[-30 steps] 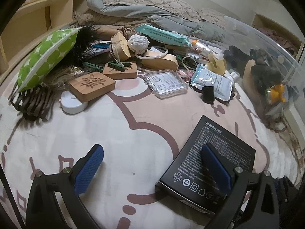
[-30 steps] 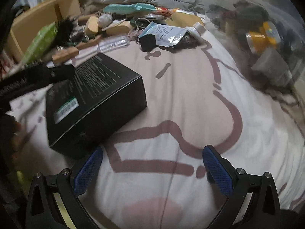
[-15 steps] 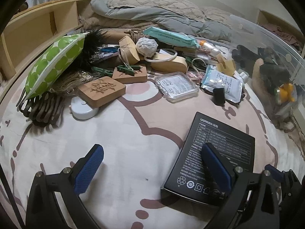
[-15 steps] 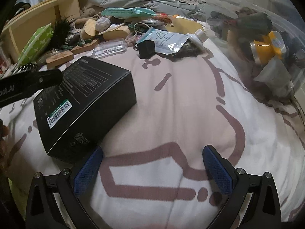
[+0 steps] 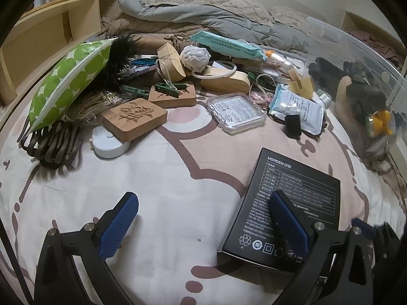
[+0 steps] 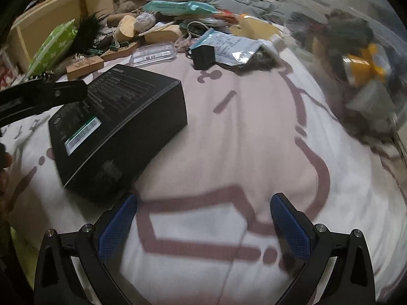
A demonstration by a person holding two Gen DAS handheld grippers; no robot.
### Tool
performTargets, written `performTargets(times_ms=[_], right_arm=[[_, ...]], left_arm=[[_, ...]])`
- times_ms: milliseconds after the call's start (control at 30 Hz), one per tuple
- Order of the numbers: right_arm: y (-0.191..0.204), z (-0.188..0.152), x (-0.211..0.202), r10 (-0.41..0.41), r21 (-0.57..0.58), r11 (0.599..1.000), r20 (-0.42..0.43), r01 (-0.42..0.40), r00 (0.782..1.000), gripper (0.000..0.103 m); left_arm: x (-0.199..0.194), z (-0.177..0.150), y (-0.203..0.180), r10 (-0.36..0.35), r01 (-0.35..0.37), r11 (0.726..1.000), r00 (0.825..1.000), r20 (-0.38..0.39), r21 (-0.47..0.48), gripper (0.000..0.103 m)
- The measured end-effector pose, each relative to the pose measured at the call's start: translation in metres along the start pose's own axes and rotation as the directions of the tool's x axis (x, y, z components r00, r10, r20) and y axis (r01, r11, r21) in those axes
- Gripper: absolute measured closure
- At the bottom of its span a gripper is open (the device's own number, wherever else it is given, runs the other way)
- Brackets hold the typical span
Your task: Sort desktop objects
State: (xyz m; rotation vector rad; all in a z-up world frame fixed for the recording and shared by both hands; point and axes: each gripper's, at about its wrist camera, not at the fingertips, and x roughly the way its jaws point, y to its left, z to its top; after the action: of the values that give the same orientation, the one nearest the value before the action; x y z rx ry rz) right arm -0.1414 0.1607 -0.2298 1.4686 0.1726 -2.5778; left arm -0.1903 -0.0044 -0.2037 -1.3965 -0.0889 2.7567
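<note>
Matt black cardboard box (image 5: 292, 203); carved wooden block (image 5: 134, 119); glossy clear-plastic bin (image 5: 368, 81).

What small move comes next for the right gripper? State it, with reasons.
Probably shift the right gripper left to straddle the black box. Its jaws are wide open and empty, the box's near corner lies just beyond its left finger, and the left gripper is also open, grasping nothing.

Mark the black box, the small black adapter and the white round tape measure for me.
black box (image 6: 122, 127), right wrist view, on its printed top face.
small black adapter (image 5: 293, 125), left wrist view, on its front face.
white round tape measure (image 5: 109, 148), left wrist view, on its white side below the wooden block.
</note>
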Motion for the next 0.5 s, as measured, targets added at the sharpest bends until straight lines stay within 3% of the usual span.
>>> performTargets(times_ms=[200,500], right_arm=[[-0.004,0.014,0.012,0.055,-0.034,0.998,-0.025,-0.056,0.998,0.0],[-0.011,0.017,0.001,0.114,0.036,0.993,0.061,-0.116,0.992,0.0]], left_arm=[[0.001,0.002,0.002,0.005,-0.004,1.0,1.0,0.003,-0.014,0.0],[0.0,0.006,0.007,0.031,-0.031,0.999,0.999,0.016,-0.014,0.0]])
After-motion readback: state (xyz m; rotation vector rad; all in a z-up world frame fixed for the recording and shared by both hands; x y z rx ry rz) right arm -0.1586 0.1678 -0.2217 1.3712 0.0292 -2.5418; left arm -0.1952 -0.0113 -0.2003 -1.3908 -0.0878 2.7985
